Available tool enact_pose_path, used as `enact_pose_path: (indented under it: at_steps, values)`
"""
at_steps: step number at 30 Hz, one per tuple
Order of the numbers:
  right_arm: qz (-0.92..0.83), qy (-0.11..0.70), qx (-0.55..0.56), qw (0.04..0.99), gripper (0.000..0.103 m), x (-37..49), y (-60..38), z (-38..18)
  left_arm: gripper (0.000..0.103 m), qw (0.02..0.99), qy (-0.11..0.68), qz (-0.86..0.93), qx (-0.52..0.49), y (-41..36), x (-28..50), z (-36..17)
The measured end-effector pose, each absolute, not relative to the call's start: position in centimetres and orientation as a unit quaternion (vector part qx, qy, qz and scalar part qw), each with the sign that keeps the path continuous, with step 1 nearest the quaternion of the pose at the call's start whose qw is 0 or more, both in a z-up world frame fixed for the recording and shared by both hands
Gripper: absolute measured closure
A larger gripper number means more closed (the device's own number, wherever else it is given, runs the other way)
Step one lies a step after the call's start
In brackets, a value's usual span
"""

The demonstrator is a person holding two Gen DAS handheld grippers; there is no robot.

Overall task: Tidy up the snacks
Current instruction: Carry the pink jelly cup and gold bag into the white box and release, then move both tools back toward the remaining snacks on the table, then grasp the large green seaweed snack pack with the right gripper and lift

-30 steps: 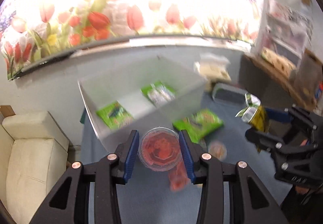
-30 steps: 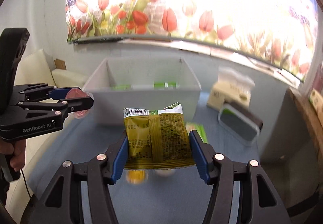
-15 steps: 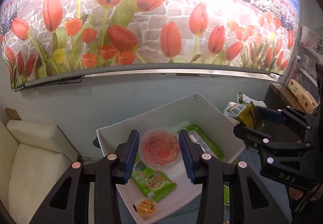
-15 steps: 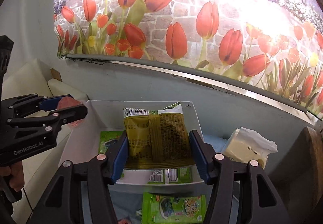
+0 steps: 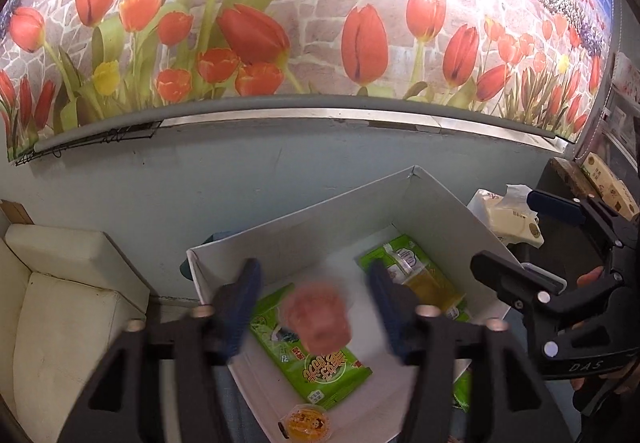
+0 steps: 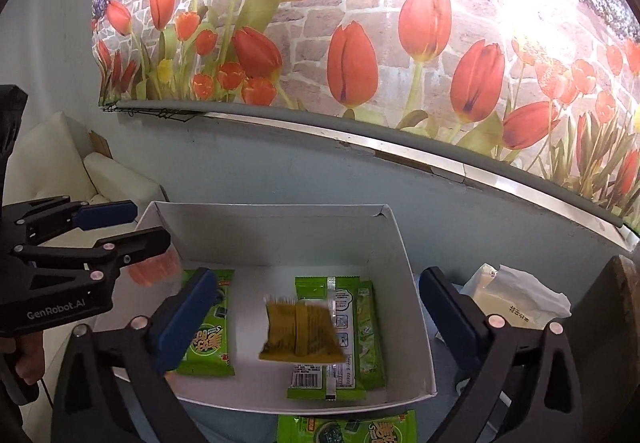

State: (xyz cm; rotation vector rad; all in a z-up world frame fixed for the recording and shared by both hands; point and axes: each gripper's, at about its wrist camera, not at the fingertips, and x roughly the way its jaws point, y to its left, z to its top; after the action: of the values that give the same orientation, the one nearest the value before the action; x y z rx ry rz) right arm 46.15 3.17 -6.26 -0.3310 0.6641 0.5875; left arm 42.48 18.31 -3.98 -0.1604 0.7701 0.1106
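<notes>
A tulip mural [image 5: 320,11] fills the wall above a white box [image 6: 416,307] that sits on a blue table [image 6: 440,359]. A cream sofa [image 5: 60,307] stands to the left, and a tissue pack [image 6: 516,303] lies just right of the box.

Inside the box lie two green packets – one at the left [image 6: 208,339], one at the right [image 6: 340,335] – and an orange jelly cup [image 5: 305,421] sits near the front wall. Another green packet [image 6: 348,429] lies on the table just outside that wall.

The left gripper [image 5: 316,307] hangs over the box with its fingers spread wide, holding nothing; a red jelly cup [image 5: 318,317], blurred, is between them in mid-air above the left packet, touching neither finger. The right gripper [image 6: 316,319] is likewise wide open and empty. A yellow packet [image 6: 302,333], blurred, is loose between its fingers, over the right green packet.
</notes>
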Motion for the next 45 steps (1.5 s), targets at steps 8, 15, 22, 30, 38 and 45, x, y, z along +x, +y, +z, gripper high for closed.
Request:
enact_pose_path:
  at_steps: [8,15,22,30,38,45]
  values:
    - [0.274,0.312,-0.156,0.896,0.0,45.4,0.9,-5.2,0.008,0.925,0.363,0.055,-0.094,18.0,41.6,-3.0]
    - [0.271,0.31,-0.136,0.901,0.0,44.0,-1.7,-4.3,0.002,0.928,0.358,0.058,-0.081,16.6,40.3,-1.5]
    - [0.264,0.297,-0.129,0.909,0.0,39.2,-6.7,-5.0,0.0,0.936,0.342,0.04,-0.076,13.6,35.3,-0.7]
    - [0.272,0.335,-0.164,0.887,0.0,33.9,-11.5,-12.7,0.0,0.936,0.347,0.013,-0.062,8.0,28.2,-3.9]
    - [0.305,0.358,-0.21,0.857,0.0,35.0,-8.0,-18.6,0.0,0.924,0.377,0.008,-0.069,4.5,24.2,-8.6]
    - [0.302,0.377,-0.242,0.842,0.01,38.7,-4.8,-21.1,0.0,0.919,0.386,0.005,-0.085,5.0,21.9,-10.2]
